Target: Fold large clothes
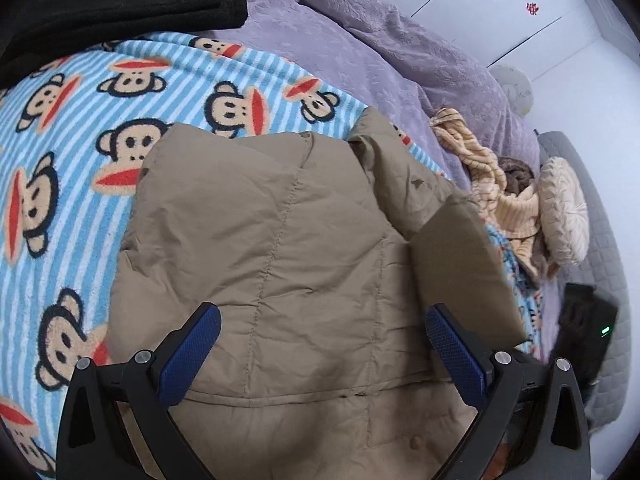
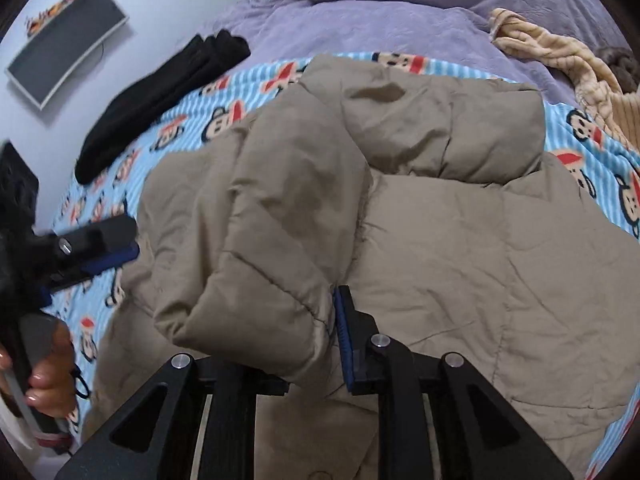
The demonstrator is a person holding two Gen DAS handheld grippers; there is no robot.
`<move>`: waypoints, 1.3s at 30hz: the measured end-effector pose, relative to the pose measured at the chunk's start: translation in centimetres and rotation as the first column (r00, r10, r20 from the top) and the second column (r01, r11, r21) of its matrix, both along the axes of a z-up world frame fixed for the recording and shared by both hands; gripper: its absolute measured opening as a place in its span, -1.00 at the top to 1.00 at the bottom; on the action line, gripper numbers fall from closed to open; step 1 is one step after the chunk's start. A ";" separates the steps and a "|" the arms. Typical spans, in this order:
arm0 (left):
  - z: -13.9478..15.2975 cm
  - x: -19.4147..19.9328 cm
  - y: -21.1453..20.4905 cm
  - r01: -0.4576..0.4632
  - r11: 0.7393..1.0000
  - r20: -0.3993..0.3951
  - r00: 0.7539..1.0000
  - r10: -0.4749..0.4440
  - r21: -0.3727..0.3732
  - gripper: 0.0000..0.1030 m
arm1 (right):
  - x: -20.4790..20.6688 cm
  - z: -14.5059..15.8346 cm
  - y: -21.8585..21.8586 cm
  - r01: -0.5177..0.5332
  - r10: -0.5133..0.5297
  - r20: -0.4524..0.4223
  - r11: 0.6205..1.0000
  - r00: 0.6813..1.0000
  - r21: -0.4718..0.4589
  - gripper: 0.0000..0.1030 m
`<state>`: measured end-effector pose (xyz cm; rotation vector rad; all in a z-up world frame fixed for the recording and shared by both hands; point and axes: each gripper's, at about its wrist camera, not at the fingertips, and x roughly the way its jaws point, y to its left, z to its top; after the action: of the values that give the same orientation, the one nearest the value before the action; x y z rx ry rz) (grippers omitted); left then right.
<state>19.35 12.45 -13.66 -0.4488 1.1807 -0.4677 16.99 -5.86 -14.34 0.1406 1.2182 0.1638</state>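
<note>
The left gripper (image 1: 322, 340) hovers with its blue-padded fingers spread wide and empty over the tan quilted puffer jacket (image 1: 280, 248), which lies on the blue-striped monkey-print fleece blanket (image 1: 60, 160) on the bed. The right gripper (image 2: 276, 344) has its fingers clamped on the jacket's padded sleeve (image 2: 280, 248), lifted across the body. The sleeve fold seems in hand; next it likely needs laying flat.

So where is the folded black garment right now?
The black garment lies on the monkey-print blanket, upper left in the right wrist view, apart from the tan jacket.
</note>
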 end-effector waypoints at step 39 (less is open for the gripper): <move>-5.2 0.4 -6.9 0.134 0.974 -0.091 0.989 -0.119 0.182 0.72 | -12.3 -4.8 -25.6 0.682 -0.656 -0.222 0.620 0.722 0.388 0.76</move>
<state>19.71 5.55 -18.82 -0.2318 1.3226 -0.4463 4.73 -31.44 -19.10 1.0119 1.0908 -0.2332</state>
